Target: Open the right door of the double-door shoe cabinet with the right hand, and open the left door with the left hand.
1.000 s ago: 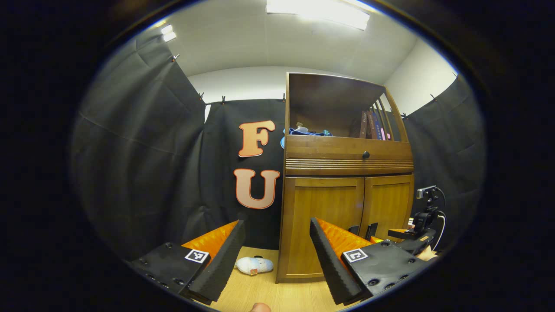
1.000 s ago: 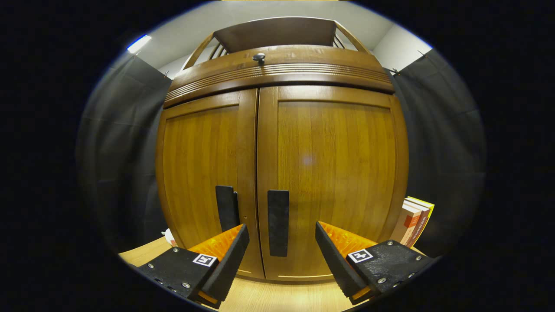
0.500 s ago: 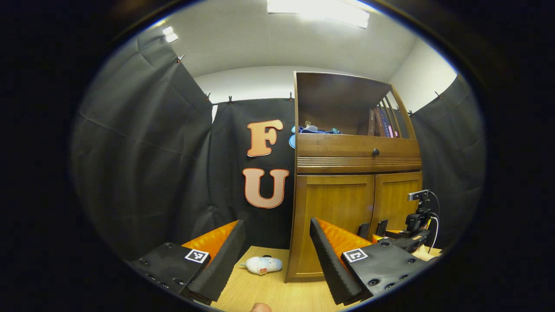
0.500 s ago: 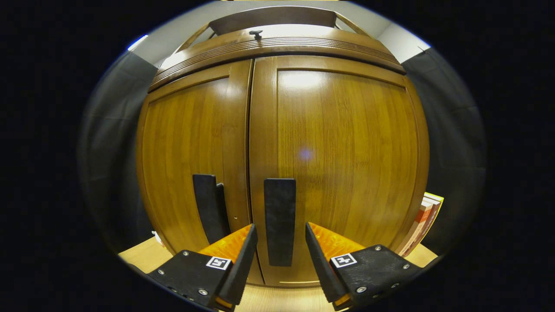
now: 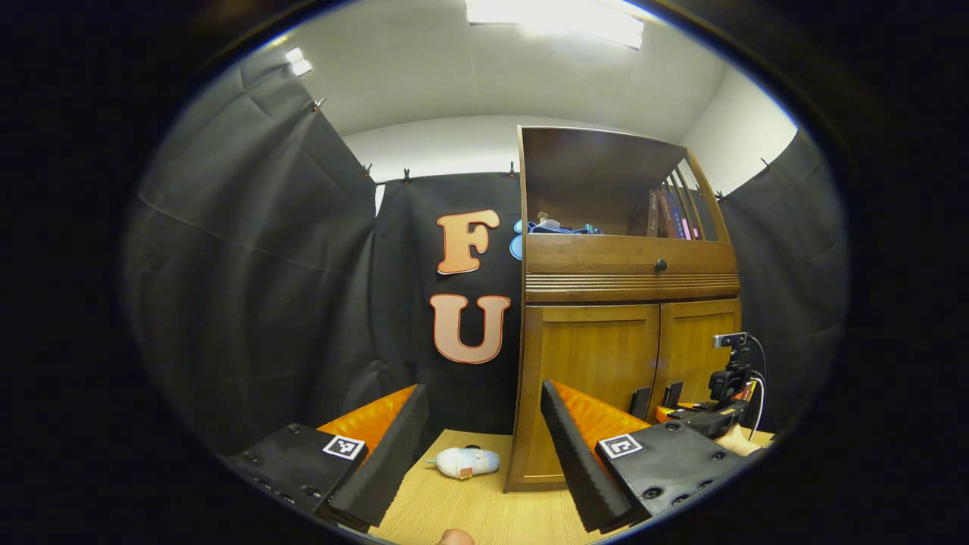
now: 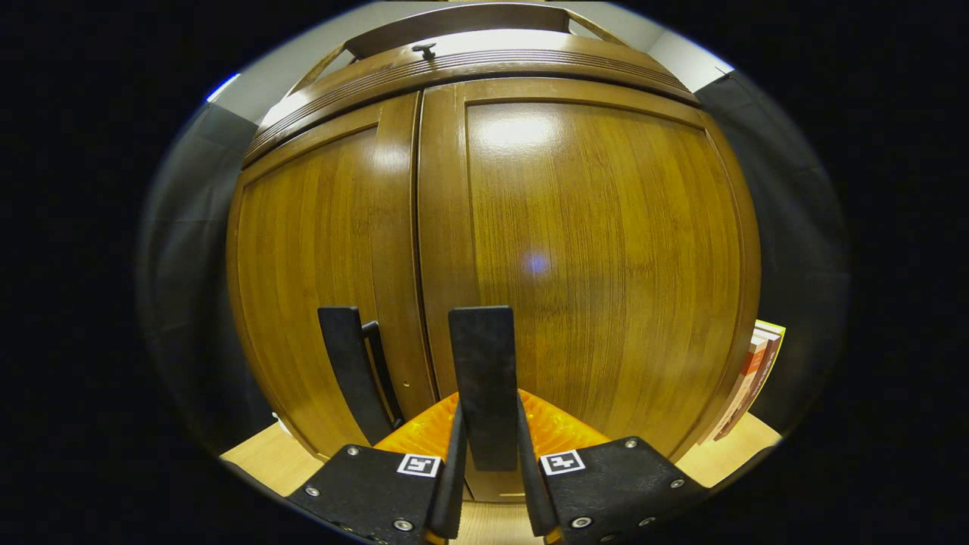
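Observation:
The wooden shoe cabinet point(image 5: 590, 356) stands on the table with both doors closed. In the right gripper view the right door point(image 6: 606, 250) and left door point(image 6: 303, 272) are very near. My right gripper point(image 6: 488, 412) is shut on the right door's dark vertical handle point(image 6: 482, 363), one finger on each side. The left door's handle point(image 6: 347, 371) stands free beside it. My left gripper point(image 5: 482, 390) is open and holds nothing, well back from the cabinet and to its left. Farther off in the left gripper view, the right gripper point(image 5: 700, 416) sits at the two handles point(image 5: 642, 401).
A small white plush toy point(image 5: 463, 462) lies on the wooden table point(image 5: 454, 511) by the cabinet's left corner. Books point(image 6: 749, 371) lean beside its right side. The open shelf above holds books point(image 5: 666, 216) and blue items point(image 5: 564, 227). A drawer with a knob point(image 5: 660, 265) tops the doors.
My right gripper moved in toward the right door and went from open to shut on its handle. The left gripper shifted slightly, so the cabinet drifted right in its view.

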